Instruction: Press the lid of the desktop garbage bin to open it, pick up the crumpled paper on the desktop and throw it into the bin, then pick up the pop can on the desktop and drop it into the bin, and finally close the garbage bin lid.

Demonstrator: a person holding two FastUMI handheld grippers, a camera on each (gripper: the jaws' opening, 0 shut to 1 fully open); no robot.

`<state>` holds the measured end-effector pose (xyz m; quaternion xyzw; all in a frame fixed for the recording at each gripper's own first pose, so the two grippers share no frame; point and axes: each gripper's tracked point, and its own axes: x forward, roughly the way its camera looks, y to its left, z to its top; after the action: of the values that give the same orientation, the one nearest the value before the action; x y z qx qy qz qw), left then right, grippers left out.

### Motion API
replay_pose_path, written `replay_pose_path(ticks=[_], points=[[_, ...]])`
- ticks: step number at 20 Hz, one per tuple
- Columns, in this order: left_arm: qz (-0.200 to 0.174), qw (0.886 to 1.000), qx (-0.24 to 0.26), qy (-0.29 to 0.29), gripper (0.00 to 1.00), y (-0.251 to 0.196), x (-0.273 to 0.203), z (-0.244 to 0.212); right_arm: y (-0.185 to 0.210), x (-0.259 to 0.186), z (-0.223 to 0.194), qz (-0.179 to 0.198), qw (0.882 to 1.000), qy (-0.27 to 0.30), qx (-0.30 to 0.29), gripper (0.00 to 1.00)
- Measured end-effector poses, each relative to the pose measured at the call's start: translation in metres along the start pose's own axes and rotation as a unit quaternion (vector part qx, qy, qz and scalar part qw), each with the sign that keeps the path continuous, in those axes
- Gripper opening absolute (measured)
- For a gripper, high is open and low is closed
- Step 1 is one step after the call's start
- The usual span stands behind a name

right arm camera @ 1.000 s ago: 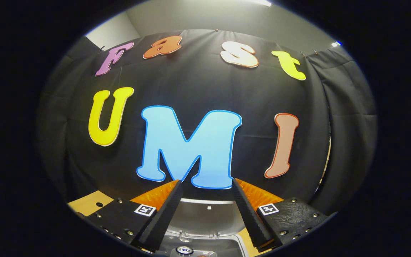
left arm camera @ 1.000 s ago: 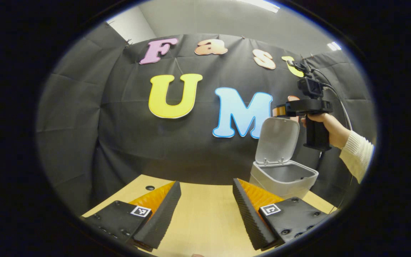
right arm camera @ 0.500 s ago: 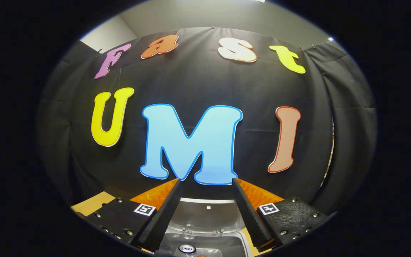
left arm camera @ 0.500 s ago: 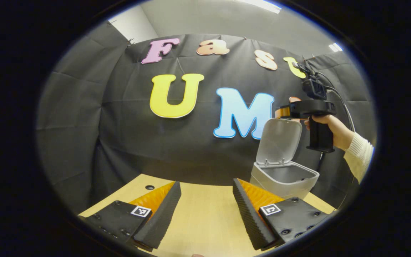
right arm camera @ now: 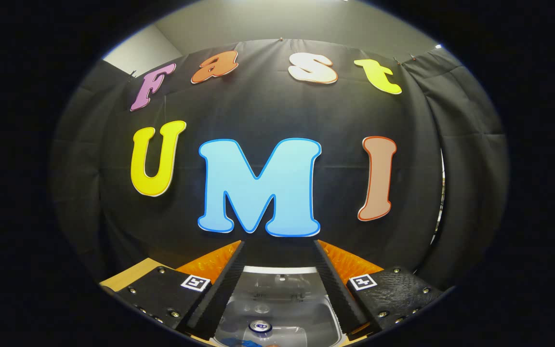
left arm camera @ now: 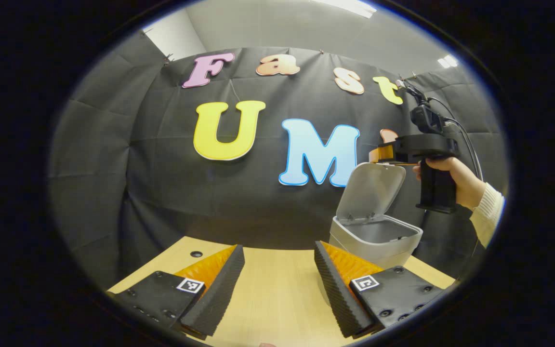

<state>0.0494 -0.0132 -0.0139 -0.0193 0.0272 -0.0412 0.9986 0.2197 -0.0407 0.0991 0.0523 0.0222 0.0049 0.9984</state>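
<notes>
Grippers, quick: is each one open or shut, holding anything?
Left gripper: open, empty.
Right gripper: open, empty, above the open bin.

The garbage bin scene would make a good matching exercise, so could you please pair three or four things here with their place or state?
Things:
1. lid
2. pop can
3. right gripper
4. left gripper

States or places:
A. lying inside the bin
B. open above the bare wooden table, holding nothing
C. raised and tilted, hinged at the bin's back edge
D. open above the bin's mouth, near the lid's top edge

Pairs: 1-C, 2-A, 3-D, 4-B
</notes>
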Motion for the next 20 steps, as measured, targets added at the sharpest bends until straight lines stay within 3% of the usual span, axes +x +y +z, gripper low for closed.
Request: replay_pose_path(ticks=[11, 20], points=[[-0.008, 1.000, -0.006, -0.006, 0.95, -0.007, -0.010, 0.001, 0.002, -0.038, -0.040, 0.005, 0.999, 0.035, 0.016, 0.90], [-0.014, 1.000, 0.000, -0.001, 0.95, -0.007, -0.005, -0.002, 0.006, -0.043, -0.117, -0.001, 0.994, 0.108, 0.019, 0.90]])
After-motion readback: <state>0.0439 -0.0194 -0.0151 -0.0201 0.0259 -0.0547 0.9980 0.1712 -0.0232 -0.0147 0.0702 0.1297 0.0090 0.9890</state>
